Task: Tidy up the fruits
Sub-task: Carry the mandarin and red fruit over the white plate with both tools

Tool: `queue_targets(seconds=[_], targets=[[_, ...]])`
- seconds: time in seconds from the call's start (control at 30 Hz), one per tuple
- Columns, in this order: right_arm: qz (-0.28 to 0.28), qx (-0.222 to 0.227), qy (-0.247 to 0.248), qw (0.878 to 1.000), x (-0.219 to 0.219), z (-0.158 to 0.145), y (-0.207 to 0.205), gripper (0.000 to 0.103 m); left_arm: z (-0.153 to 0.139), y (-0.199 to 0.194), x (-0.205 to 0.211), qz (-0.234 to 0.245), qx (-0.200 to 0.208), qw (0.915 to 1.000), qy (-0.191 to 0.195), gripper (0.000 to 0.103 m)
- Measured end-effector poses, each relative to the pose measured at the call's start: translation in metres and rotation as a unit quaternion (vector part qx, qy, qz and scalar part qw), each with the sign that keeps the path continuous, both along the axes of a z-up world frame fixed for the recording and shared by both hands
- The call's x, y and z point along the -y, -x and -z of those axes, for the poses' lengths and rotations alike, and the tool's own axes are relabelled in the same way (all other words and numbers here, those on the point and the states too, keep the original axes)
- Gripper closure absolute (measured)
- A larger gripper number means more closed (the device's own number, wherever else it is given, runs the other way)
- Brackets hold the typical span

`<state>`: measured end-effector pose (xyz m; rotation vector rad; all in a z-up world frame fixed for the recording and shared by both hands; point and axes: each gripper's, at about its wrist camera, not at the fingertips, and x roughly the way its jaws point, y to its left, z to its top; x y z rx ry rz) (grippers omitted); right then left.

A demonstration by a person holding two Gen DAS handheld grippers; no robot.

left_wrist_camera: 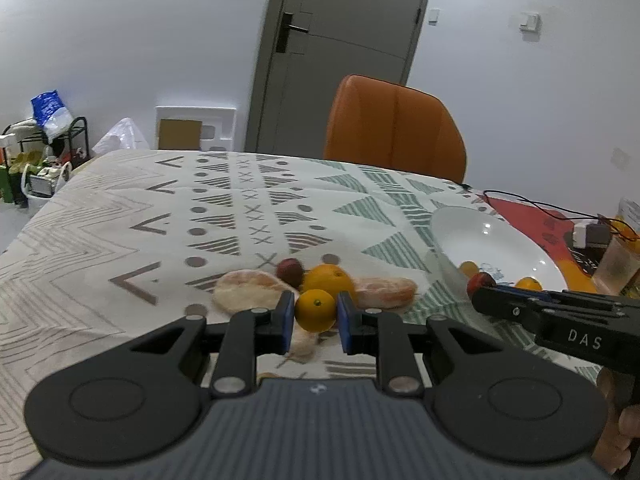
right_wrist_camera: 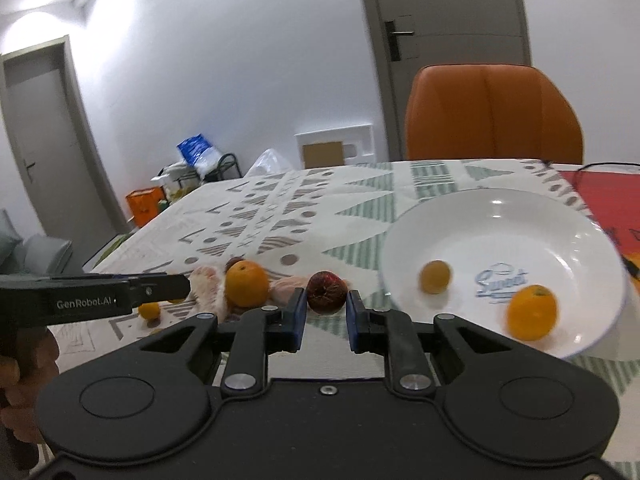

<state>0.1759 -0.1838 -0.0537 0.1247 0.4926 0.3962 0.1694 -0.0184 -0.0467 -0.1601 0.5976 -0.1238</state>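
My left gripper [left_wrist_camera: 316, 320] is shut on a small orange [left_wrist_camera: 316, 310], low over the patterned tablecloth [left_wrist_camera: 120, 240]. Just beyond it lie a larger orange [left_wrist_camera: 329, 280], a dark red fruit [left_wrist_camera: 290, 272] and two pale peeled citrus pieces [left_wrist_camera: 252, 294] [left_wrist_camera: 384, 292]. My right gripper [right_wrist_camera: 326, 316] is shut on another dark red fruit [right_wrist_camera: 327, 292], left of the white bowl [right_wrist_camera: 400, 240]. Two oranges [right_wrist_camera: 435, 277] [right_wrist_camera: 532, 312] sit in the bowl. From the left wrist view, the right gripper [left_wrist_camera: 486, 294] holds its fruit [left_wrist_camera: 482, 282] at the bowl's [left_wrist_camera: 460, 224] near rim.
An orange chair [left_wrist_camera: 394, 128] stands behind the table's far edge. At the right are a red cloth [left_wrist_camera: 532, 220], black cables and a glass [left_wrist_camera: 618, 272]. A person's hands [left_wrist_camera: 624, 432] [right_wrist_camera: 24, 380] hold both grippers. The left gripper's body [right_wrist_camera: 92, 298] reaches in beside the fruit pile.
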Motion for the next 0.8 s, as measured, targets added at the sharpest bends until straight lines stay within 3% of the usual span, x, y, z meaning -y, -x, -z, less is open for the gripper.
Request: queue_targets(seconds=[0.67, 0.8], targets=[[0.078, 0.005, -0.016, 0.997, 0.061, 0.004, 0.013, 0.083, -0.005, -0.014, 0.054, 0.055, 0.008, 0.9984, -0.012, 0.082], [0.096, 0.011, -0.017, 0.995, 0.071, 0.005, 0.017, 0.075, -0.006, -0.019, 0.068, 0.071, 0.009, 0.9974, -0.014, 0.082]])
